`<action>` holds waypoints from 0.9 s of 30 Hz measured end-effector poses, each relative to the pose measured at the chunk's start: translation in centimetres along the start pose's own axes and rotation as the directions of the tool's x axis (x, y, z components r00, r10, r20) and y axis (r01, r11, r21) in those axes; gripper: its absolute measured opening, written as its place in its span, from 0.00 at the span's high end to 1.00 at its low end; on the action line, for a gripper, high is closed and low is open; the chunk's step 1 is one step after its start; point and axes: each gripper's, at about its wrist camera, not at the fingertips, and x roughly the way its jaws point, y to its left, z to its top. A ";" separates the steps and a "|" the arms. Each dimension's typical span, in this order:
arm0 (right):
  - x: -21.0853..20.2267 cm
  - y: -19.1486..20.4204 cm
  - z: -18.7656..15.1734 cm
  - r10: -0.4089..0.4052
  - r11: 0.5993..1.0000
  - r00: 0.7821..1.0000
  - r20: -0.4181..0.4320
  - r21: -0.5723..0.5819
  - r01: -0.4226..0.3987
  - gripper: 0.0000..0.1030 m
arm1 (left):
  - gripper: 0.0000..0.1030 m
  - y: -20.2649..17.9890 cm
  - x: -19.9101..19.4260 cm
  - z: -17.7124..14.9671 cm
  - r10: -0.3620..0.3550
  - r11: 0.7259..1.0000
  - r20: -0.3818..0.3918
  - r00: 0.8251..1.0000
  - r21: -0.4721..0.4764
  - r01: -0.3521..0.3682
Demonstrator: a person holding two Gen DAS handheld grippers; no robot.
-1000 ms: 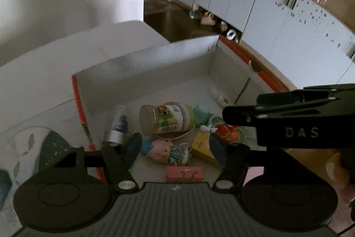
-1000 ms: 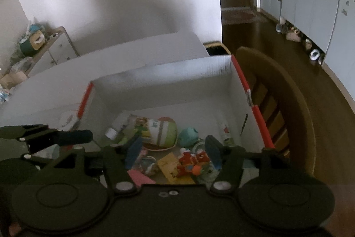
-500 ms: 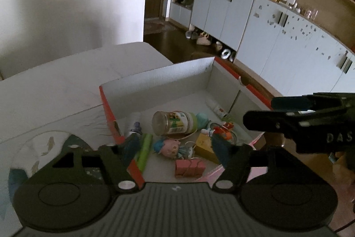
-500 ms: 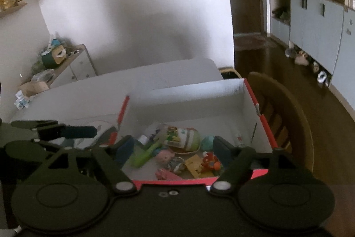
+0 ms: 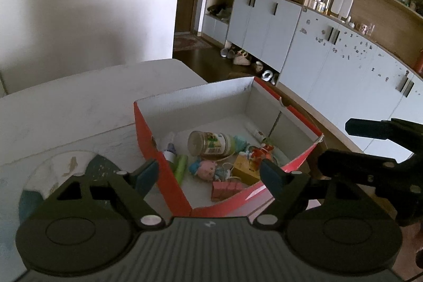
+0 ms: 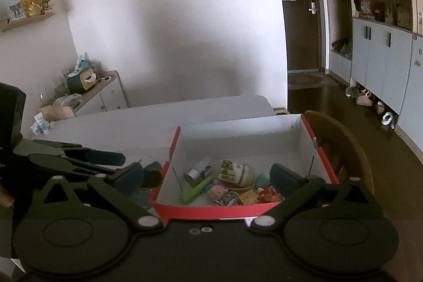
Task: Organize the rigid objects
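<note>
Nearest the lens, left gripper (image 5: pixel 208 171): jaws wide, just been opening, nothing between them; hangs over the near corner of the box.
Right gripper (image 6: pixel 206 175): jaws at their widest, just been opening, empty; hangs over the near wall of the box.
Box (image 5: pixel 148 128): red outside, white inside, open top, sits on the white table (image 5: pixel 79 97) at its right edge.
Task things: all inside the box, crowded at the near end; far end bare.
Pink clip (image 5: pixel 227 189): nearest, by the near wall.
Pig toy (image 5: pixel 207 169): just behind the clip, beside a yellow block (image 5: pixel 244 167).
Green tube (image 5: pixel 181 167): lies along the left wall.
Jar (image 5: pixel 211 143): on its side, lid toward the camera, mid-pile.
Red toy (image 5: pixel 260 152): right of the jar, touching the clutter.
Step, judged: looks like release and pull-back; nothing visibly left outside the box to collect.
Doing it well: lift clear of the near wall before swinging away, jaws kept apart, so no finger hooks the rim.
In the way: the two grippers sit close side by side; box wall right below both.
Placemat (image 5: pixel 66 163): left of the box, bare.
Chair (image 6: pixel 343 149): right of the box, beyond the table edge.
Cabinets (image 5: pixel 264 23): far, along the right wall.
</note>
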 end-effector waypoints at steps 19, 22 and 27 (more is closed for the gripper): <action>-3.0 0.2 -2.6 -0.048 0.994 0.998 0.046 0.100 0.044 0.00 | 0.01 -1.7 -3.7 -2.1 -0.003 0.997 0.075 0.997 0.071 -0.002; -3.3 0.3 -2.8 -0.050 0.993 0.997 0.054 0.106 0.045 0.00 | 0.01 -2.1 -4.2 -2.2 -0.001 0.996 0.090 0.996 0.090 -0.008; -3.6 0.3 -2.9 -0.052 0.993 0.997 0.056 0.110 0.045 0.00 | 0.01 -2.4 -4.4 -2.2 -0.002 0.995 0.097 0.995 0.095 -0.007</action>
